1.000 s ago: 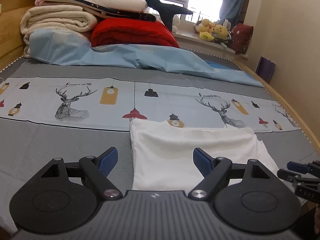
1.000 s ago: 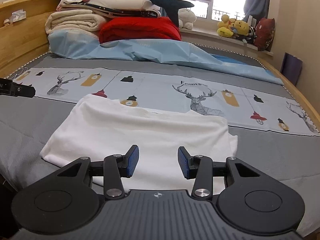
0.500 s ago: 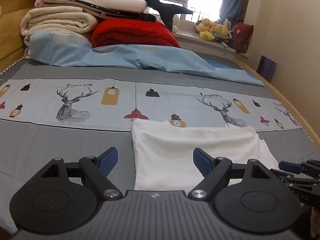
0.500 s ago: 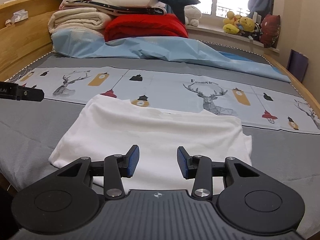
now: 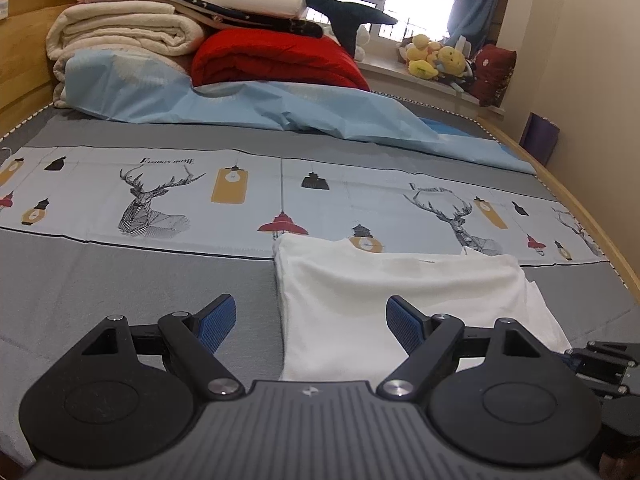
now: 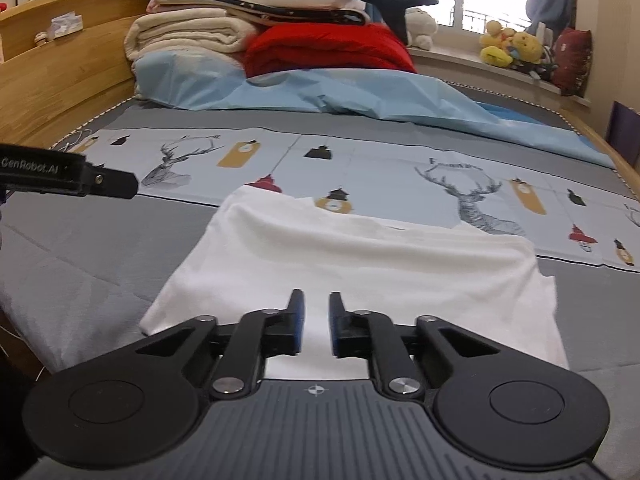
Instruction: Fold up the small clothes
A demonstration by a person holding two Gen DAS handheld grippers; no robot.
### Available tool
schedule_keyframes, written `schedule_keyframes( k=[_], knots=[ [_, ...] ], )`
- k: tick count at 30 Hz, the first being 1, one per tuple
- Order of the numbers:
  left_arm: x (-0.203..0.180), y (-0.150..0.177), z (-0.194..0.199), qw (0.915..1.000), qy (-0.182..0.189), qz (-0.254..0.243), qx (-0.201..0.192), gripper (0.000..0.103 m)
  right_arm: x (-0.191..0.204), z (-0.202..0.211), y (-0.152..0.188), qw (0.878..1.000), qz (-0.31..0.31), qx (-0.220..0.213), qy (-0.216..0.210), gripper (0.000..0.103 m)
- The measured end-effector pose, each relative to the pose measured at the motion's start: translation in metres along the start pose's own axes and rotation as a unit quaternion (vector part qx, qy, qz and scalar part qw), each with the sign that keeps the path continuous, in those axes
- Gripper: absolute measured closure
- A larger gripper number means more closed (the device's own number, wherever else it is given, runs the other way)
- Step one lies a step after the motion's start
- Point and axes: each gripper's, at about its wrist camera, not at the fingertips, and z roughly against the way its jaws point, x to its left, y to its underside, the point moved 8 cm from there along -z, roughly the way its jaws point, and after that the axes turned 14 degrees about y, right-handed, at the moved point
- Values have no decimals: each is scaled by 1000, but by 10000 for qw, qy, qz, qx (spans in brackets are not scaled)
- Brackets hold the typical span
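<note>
Right wrist: right gripper point(image 6: 316, 322) tilted down over white garment point(image 6: 360, 264), jaws just narrowed, small gap left, nothing pinched.

The folded garment point(image 6: 352, 264) lies flat on the bed point(image 6: 100, 248), at the near edge, its far edge overlapping the printed strip point(image 6: 380, 168) that crosses the bed from nine to three o'clock. Beyond the strip, at twelve o'clock, a loose sheet point(image 6: 360, 92) lies across the bed. Behind it, at eleven o'clock, stacked bedding point(image 6: 192, 36) sits against the headboard point(image 6: 72, 80). At two o'clock, plush toys point(image 6: 512, 48) sit on the windowsill point(image 6: 452, 58).
</note>
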Motion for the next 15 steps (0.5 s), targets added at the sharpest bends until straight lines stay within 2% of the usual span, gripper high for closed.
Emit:
schedule_keyframes(
  k=[8, 12, 15],
  knots=[
    [26, 2, 0, 9997, -131, 197, 75, 17, 37, -10, 5, 9997, 185, 130, -131, 92],
    [44, 3, 2, 9989, -172, 434, 70, 17, 55, -17, 8, 9991, 339, 201, -174, 92],
    [63, 4, 3, 9966, -219, 792, 79, 17, 71, -21, 11, 9982, 499, 235, -222, 92]
  ],
)
